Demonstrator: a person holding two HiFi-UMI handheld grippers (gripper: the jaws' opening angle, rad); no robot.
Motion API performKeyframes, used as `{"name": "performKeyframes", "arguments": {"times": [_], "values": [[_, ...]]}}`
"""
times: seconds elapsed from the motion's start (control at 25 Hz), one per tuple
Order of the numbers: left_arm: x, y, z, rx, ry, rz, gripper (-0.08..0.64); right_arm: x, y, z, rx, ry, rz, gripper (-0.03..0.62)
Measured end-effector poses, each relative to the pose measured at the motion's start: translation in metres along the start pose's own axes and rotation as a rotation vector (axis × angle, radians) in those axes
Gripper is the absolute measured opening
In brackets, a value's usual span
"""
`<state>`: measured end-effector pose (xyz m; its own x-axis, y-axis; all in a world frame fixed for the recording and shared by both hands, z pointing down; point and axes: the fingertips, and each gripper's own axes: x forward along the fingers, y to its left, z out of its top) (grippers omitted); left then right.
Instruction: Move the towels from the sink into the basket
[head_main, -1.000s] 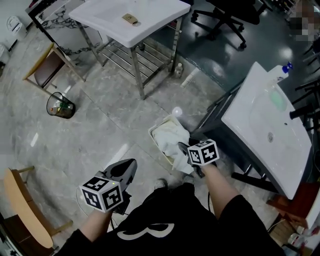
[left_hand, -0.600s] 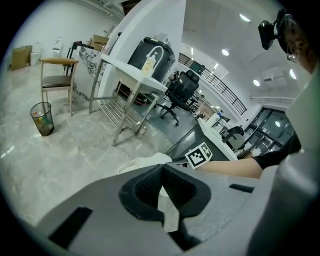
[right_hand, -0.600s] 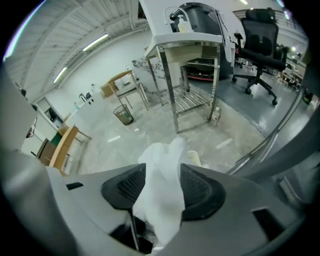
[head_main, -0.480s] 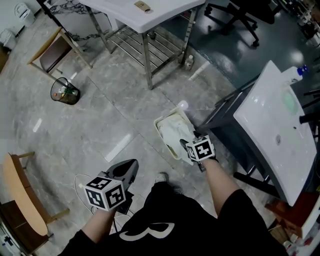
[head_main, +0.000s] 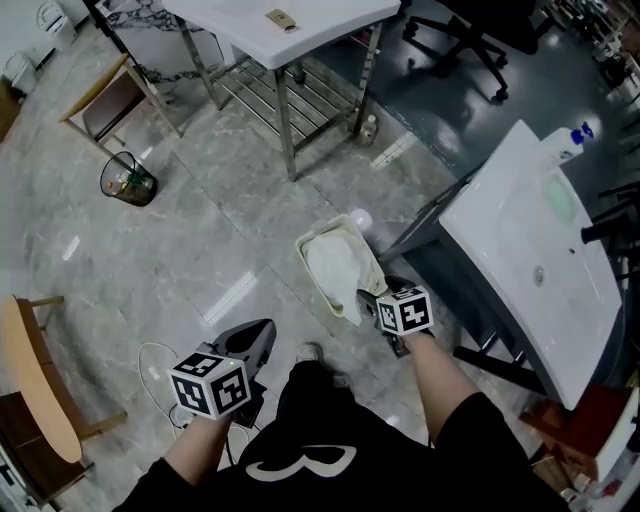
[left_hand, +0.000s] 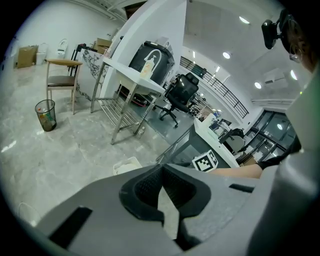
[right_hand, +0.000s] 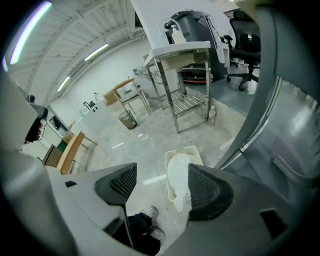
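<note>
A white basket stands on the floor by the sink stand, with white towels piled in it. One towel end hangs over its near rim. My right gripper hovers just above that near rim. In the right gripper view its jaws are opening, and the towel and basket lie below them, free of the pads. The white sink is at the right, and no towel shows in it. My left gripper hangs low at the left, shut with nothing in it.
A white table on a steel frame stands at the back. A wire waste bin and a chair are at the far left, and a wooden seat at the near left. An office chair is at the back right.
The right jaws have spread and let go of the towel, which now lies in the basket with one end over the rim. The left gripper has stayed put.
</note>
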<state>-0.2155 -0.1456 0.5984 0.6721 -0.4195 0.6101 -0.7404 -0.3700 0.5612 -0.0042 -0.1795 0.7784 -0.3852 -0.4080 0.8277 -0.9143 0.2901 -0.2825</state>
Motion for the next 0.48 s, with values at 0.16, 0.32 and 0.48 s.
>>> {"name": "performKeyframes", "arguments": {"times": [0.16,0.32,0.48], "values": [[-0.003,-0.025,-0.003,0.015,-0.014,-0.015,0.005,-0.034,0.013,0.01,-0.011,-0.071,0.056,0.31],[-0.012,-0.05,0.0,0.04,-0.038,-0.025,0.005,-0.079,0.045,0.032,-0.044,-0.196,0.173,0.195],[-0.023,-0.079,-0.001,0.069,-0.069,-0.038,0.005,-0.142,0.077,0.047,-0.093,-0.337,0.262,0.005]]}}
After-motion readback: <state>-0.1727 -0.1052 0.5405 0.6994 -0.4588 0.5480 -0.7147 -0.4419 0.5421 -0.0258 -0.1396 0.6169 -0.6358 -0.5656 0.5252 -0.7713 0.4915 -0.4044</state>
